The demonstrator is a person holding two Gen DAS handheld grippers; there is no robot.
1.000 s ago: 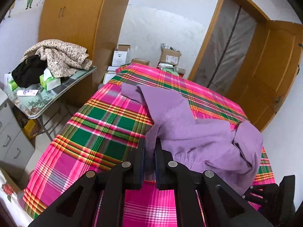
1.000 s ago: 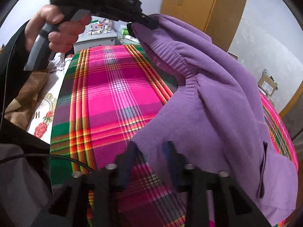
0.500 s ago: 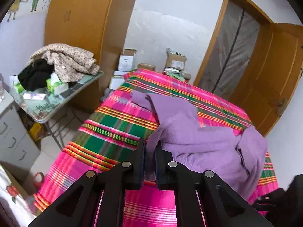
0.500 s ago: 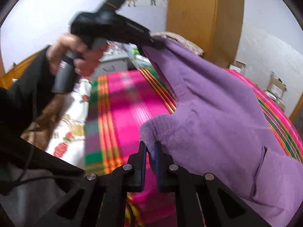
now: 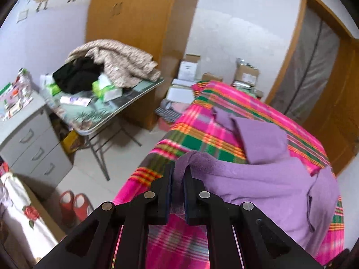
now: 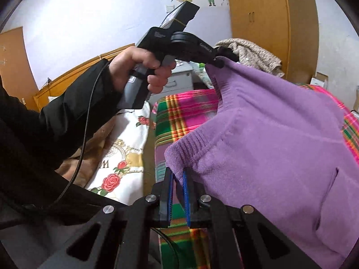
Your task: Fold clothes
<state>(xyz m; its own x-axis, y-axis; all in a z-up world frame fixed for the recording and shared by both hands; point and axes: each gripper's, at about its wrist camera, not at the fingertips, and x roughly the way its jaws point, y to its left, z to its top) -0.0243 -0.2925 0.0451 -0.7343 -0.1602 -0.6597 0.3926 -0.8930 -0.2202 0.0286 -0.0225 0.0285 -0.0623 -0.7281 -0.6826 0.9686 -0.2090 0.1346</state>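
1. The soft purple fleece garment (image 5: 269,179) fills the centre and lower right of the left wrist view, lifted by one edge above the bed's bright pink, green and orange plaid blanket (image 5: 202,134).
2. The left gripper (image 5: 178,177) is pressed together on a fabric edge; in the right wrist view it pinches the top corner at upper centre.
3. The right gripper (image 6: 177,179) pinches the ribbed hem (image 6: 193,143) at lower centre.
4. Judged progress: early. The garment hangs bunched, one part trailing on the blanket; no neat fold shows. Spreading flat and all folds remain.
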